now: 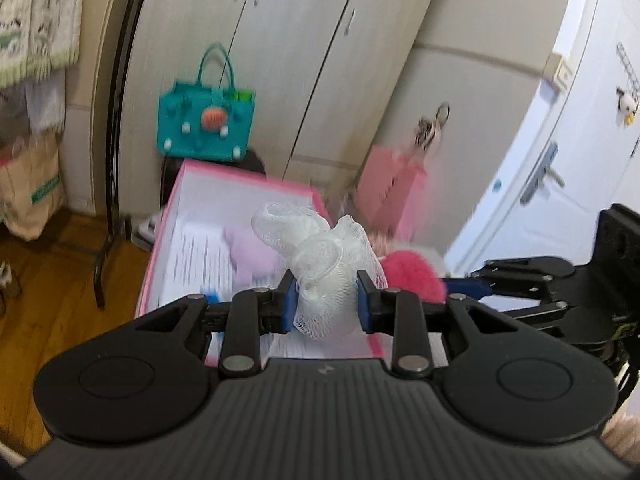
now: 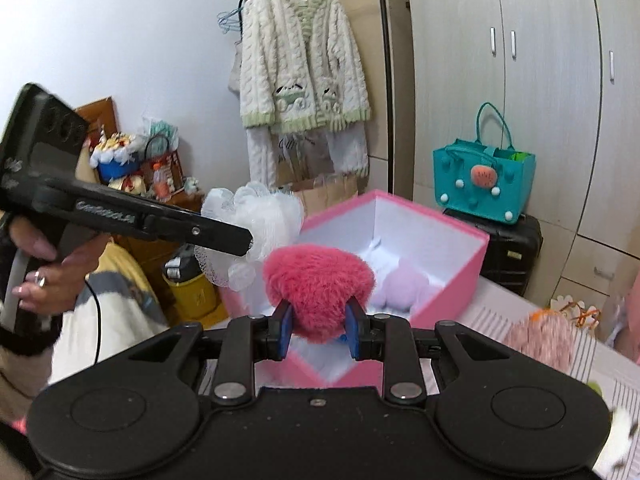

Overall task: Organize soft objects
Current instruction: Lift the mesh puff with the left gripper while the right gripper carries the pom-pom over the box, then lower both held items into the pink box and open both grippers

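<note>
Now I am squeezing the white mesh puff [image 1: 326, 280] and pink fuzzy heart [image 2: 318, 286] just above the pink box [image 2: 460, 252], the right gripper [image 2: 320, 330] nearer than the left gripper [image 1: 326, 304].

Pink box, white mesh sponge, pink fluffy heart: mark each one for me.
Pink box [image 2: 460, 258]: right wrist view, outer side wall.
White mesh sponge [image 1: 324, 276]: left wrist view, bunched middle between the gripper pads.
Pink fluffy heart [image 2: 320, 280]: right wrist view, centre of the fur.

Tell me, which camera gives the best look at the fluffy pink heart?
The right wrist view: the pink heart sits centred, sharp, clamped in the right gripper. The left wrist view shows only a blurred part behind the white mesh puff.
</note>
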`<state>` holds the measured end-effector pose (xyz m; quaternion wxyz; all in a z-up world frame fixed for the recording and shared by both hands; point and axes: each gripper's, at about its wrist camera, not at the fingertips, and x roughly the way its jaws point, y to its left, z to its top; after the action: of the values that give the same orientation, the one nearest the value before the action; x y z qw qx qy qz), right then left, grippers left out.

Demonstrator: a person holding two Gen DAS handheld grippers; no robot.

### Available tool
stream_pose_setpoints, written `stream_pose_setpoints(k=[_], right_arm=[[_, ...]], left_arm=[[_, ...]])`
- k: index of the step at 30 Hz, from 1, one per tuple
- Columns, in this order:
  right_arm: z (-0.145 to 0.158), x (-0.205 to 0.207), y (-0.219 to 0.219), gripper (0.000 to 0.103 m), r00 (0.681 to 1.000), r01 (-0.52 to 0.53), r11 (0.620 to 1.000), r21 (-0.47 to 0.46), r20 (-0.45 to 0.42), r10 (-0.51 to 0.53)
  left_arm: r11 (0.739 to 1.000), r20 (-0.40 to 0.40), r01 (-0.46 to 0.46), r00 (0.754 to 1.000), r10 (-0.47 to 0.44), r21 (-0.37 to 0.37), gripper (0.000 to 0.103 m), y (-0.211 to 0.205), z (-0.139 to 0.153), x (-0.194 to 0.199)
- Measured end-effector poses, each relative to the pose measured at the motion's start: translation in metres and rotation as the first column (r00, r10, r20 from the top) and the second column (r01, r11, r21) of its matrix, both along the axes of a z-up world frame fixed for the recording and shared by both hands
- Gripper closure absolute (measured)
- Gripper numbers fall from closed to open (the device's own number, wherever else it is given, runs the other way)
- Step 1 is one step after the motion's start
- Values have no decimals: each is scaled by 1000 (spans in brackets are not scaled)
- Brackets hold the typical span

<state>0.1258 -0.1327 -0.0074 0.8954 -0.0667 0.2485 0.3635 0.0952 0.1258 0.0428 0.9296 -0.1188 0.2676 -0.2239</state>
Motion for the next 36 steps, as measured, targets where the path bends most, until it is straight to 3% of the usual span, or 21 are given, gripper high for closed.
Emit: stream_pose_setpoints(k=[3,8,14,19,21,25,29,33,36], right_arm=[[6,28,10,72,1000,9,1000,-6,5,-9],[5,73,28,71,998,65,995,-70,30,-63],[-10,135,47,71,996,54,994,-100,-64,-60],[-33,173,66,71,988,54,986,-158,-136,-76],[-40,182,71,71,985,56,984,-172,-149,-82],[-46,196,72,70,981,77,984,-158,-164,-103],[-49,211,75,69,976,81,987,-140,-189,-107],[-53,221,73,65,967,71,994,-86,-238,-90],[-54,222,69,65,965,61,997,-41,-252,-70]], left_arm=[[1000,33,-23,999,23,5,75,0,7,16],[988,51,-131,991,127,86,75,-1,6,56],[980,-47,-149,987,156,128,75,-1,-15,117],[973,-151,-169,969,193,155,75,1,-45,153],[971,-148,-167,970,192,170,74,-2,-52,157],[959,-50,-198,976,212,204,73,-10,-54,156],[963,-55,-195,976,208,187,70,-12,-55,161],[953,-28,-239,968,248,184,57,-7,-54,159],[967,-46,-204,976,214,155,56,-5,-54,153]])
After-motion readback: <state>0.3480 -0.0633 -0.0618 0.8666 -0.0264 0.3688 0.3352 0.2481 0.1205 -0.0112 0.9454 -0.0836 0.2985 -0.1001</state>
